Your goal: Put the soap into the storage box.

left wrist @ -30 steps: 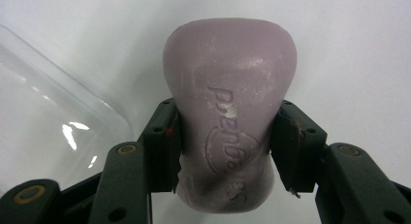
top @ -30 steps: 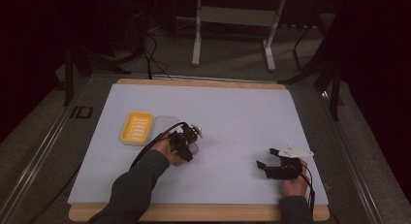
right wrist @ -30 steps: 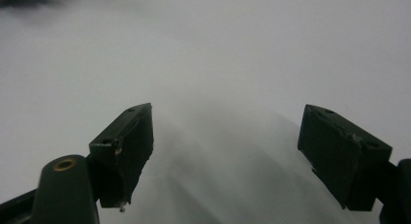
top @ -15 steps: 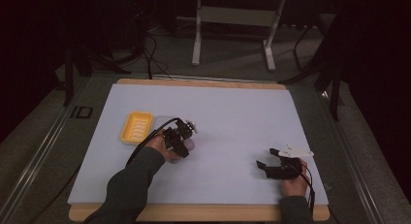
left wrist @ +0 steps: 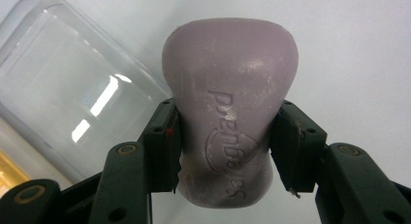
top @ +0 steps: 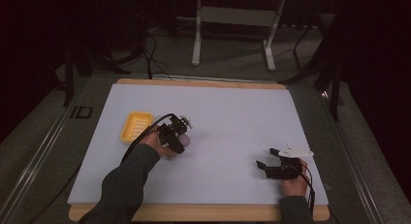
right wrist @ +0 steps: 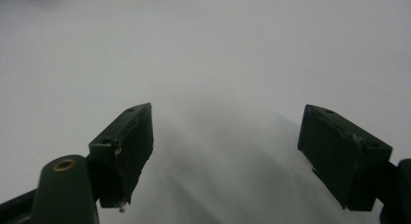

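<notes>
Dark workshop floor surrounds a wooden table topped with a pale white mat. On its left half, a waisted bar of pale purple soap with embossed lettering sits clamped between the jaws of the left gripper, the pads biting its narrow middle from both sides. The bar's long axis runs straight ahead along the jaws, its broad end pointing away from the hand. Just beyond it on the left lies a clear plastic lid, with a sliver of yellow at that view's lower left edge.

From above, the left gripper is just right of the yellow ridged plastic soap dish, so the dish is the nearest likely resting place, a short way to the left.

Well apart, near the mat's front right corner, the right gripper rests with jaws spread and nothing between them. Bare mat lies between the two hands and toward the far edge, leaving ample room.
</notes>
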### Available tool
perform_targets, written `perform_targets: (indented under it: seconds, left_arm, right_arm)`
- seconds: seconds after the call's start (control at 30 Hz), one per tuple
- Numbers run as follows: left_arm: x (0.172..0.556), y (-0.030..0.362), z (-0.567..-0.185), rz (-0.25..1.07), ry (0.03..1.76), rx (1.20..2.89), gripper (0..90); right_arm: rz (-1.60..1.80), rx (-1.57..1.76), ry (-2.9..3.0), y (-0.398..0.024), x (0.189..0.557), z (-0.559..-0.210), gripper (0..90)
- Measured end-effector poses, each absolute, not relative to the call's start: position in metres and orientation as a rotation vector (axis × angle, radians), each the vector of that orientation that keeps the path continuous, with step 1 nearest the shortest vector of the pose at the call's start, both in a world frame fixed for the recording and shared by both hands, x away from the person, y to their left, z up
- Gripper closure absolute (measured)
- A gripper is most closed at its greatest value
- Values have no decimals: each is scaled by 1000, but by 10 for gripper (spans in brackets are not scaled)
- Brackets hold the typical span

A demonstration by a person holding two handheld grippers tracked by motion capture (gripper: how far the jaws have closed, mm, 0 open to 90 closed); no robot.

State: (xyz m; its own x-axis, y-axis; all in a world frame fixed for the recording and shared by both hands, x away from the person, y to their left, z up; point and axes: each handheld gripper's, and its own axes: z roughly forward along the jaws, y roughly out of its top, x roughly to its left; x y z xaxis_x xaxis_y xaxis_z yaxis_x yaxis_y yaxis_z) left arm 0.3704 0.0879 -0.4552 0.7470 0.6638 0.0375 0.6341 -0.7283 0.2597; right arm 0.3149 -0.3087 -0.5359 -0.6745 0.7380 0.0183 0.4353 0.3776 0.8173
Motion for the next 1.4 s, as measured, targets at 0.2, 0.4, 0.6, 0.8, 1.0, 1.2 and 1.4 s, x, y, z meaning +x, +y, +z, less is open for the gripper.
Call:
perform_targets:
  seconds: [0.2,0.4,0.6,0.8,1.0,1.2,1.4]
  left_arm:
    - [372,95,-452,183,1050,2692,501]
    - [375,105,-449,174,1088,2664,502]
    - [378,117,-449,166,1132,2646,502]
    - [381,127,-447,173,1172,2631,501]
    - [383,134,-445,177,1199,2616,501]
    - [385,140,-442,179,1224,2604,501]
    - [388,146,-440,190,1256,2586,501]
  right_arm:
    - [1201,1025,2292,-309,315,-536,199]
    - [1203,1022,2290,-309,315,-536,199]
    - [1202,1021,2290,-309,315,-536,199]
    - [1202,1022,2290,-309,315,-536,199]
    - [1203,1022,2289,-309,315,-536,199]
    - [1203,1022,2289,-309,315,-536,199]
    - [1203,1022,2289,-309,315,-536,199]
